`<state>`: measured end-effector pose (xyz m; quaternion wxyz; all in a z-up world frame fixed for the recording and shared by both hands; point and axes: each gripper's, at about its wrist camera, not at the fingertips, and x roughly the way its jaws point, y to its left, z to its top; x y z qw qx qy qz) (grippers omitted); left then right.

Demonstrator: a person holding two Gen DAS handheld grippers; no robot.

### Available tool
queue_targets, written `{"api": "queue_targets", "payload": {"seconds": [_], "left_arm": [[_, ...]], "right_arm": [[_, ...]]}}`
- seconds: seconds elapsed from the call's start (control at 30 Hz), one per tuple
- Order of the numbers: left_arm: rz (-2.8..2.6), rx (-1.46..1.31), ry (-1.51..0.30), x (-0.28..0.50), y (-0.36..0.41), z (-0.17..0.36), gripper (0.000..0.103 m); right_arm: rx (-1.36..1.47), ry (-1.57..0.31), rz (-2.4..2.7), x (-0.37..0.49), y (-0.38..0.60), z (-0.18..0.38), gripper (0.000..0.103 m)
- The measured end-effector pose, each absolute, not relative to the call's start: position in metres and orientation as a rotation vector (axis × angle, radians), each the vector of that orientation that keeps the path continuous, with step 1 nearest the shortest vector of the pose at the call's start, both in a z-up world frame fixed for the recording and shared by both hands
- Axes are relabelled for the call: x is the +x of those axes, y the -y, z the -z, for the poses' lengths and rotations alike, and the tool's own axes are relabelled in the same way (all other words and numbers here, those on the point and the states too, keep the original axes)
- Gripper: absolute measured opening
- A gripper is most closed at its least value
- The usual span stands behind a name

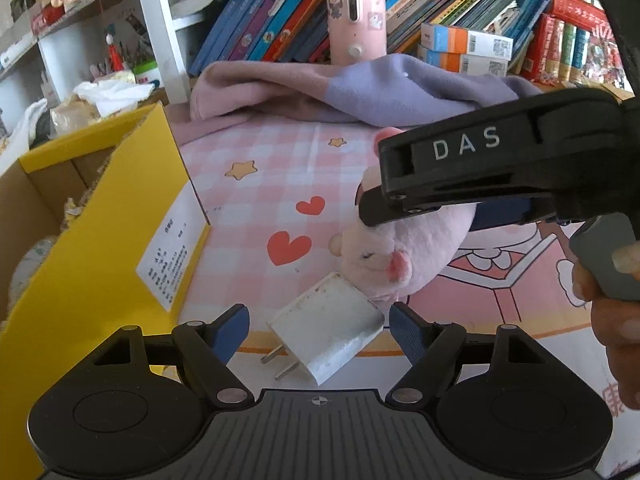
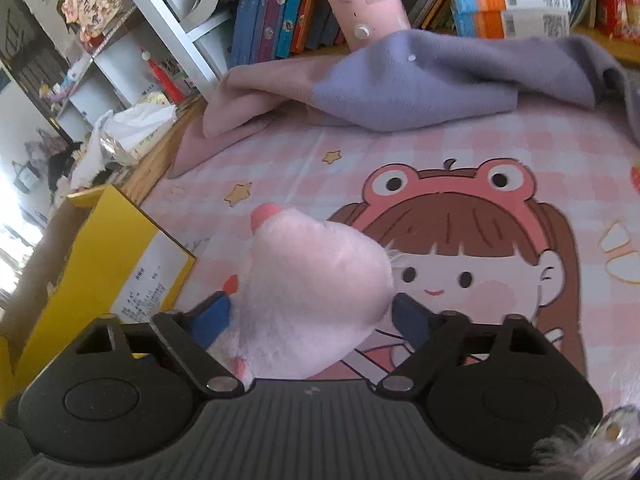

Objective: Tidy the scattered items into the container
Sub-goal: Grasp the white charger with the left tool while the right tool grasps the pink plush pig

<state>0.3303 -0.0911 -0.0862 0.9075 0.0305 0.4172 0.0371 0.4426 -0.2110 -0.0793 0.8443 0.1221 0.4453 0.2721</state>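
A pink plush pig (image 2: 312,300) sits between the blue pads of my right gripper (image 2: 316,320), which is shut on it just above the pink cartoon mat. In the left wrist view the same pig (image 1: 400,252) hangs under the right gripper's black body (image 1: 500,168). A white plug charger (image 1: 328,326) lies on the mat, prongs toward me, between the blue fingertips of my left gripper (image 1: 320,332), which is open around it. The yellow cardboard box (image 1: 100,240) stands open at the left; it also shows in the right wrist view (image 2: 108,264).
A folded pink and lilac blanket (image 1: 360,92) lies at the back of the mat (image 1: 248,216). Behind it stand a pink bottle (image 1: 356,16), stacked orange-blue boxes (image 1: 464,50) and a row of books (image 1: 272,20). White shelves (image 1: 160,32) and crumpled bags are at the left.
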Motion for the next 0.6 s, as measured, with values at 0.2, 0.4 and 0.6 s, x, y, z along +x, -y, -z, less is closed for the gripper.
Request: {"api": "queue_targets", "payload": {"seconds": [0.2,0.4,0.6], "left_arm": [[-0.064,0.048,-0.894,0.337,0.09,0.092,0.066],[-0.055,0.032,-0.895,0.336,0.088,0.094,0.065],[-0.04,0.027,-0.894,0.334,0.087,0.094,0.065]], "right_arm": [[0.259,-0.896,-0.586,0.441,0.219,0.07,0.056],[0.218,-0.862,-0.545,0.433,0.236,0.062,0.055],[0.189,-0.864,-0.542,0.424,0.241,0.06,0.054]]}}
